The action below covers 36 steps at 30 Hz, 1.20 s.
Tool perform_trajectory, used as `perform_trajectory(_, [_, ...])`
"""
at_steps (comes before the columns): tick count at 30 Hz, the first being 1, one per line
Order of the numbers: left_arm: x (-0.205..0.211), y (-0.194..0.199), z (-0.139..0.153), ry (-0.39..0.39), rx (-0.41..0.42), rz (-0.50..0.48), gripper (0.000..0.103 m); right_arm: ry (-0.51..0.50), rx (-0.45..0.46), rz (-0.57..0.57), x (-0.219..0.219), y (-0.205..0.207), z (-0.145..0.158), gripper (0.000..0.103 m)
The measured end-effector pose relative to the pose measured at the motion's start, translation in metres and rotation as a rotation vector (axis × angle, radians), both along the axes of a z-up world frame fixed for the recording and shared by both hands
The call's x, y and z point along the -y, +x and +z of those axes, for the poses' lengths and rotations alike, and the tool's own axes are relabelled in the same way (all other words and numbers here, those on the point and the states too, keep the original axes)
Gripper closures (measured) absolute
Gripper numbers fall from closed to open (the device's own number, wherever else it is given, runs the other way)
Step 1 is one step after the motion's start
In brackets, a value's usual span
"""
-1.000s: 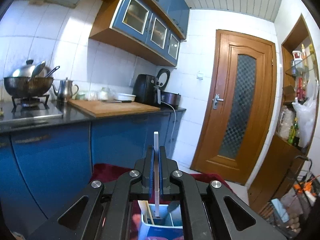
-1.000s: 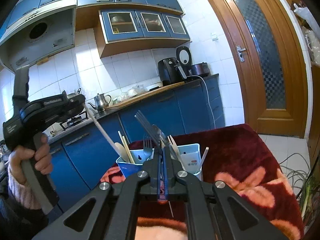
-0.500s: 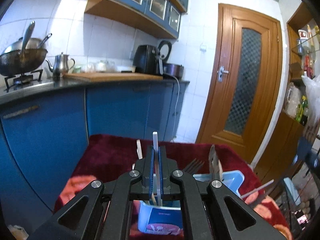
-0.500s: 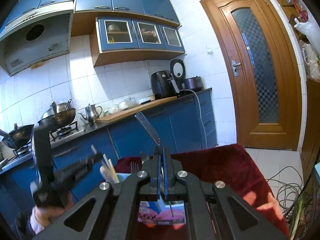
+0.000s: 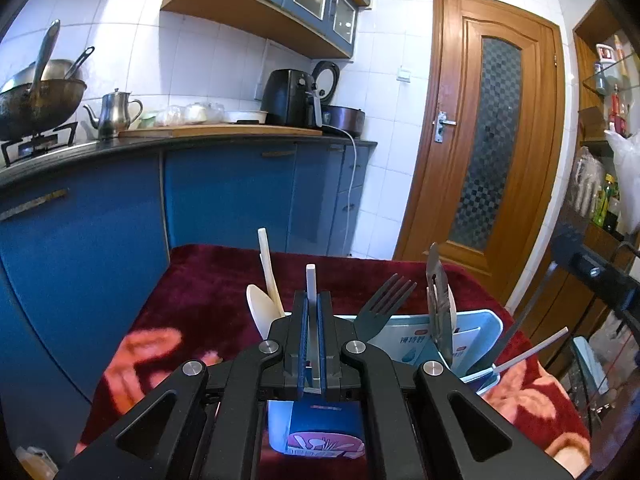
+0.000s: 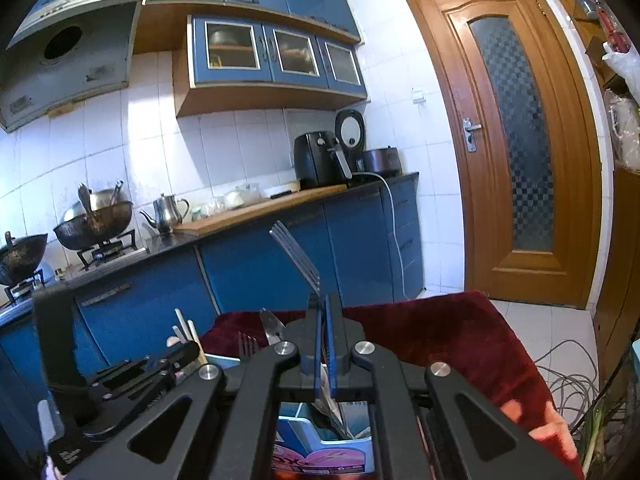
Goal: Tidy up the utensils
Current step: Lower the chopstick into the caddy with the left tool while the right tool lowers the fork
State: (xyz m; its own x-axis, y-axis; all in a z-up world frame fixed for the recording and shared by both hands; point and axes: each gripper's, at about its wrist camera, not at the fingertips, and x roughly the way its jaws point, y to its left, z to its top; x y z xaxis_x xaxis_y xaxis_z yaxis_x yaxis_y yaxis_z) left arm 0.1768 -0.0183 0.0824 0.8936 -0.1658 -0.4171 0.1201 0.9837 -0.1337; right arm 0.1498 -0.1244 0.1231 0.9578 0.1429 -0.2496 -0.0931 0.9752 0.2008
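white stick clamped in left jaws; right jaws clamp metal fork.

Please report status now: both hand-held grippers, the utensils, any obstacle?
Left hand-held gripper shut on white chopstick, above the blue holder. Right hand-held gripper shut on fork. Utensils already standing in holder crowd the slots.
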Motion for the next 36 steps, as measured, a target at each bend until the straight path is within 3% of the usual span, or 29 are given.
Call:
perform_trajectory(13, [0.009,-0.002,-0.005,0.035,0.003,-0.008,0.099,-0.035,-0.131,0.0,-0.006,0.027,-0.032,0.099])
perform_trajectory(36, [0.008,0.0,-0.006,0.028,-0.007,-0.007,0.099,-0.051,-0.201,0.001,-0.013,0.035,-0.053,0.098])
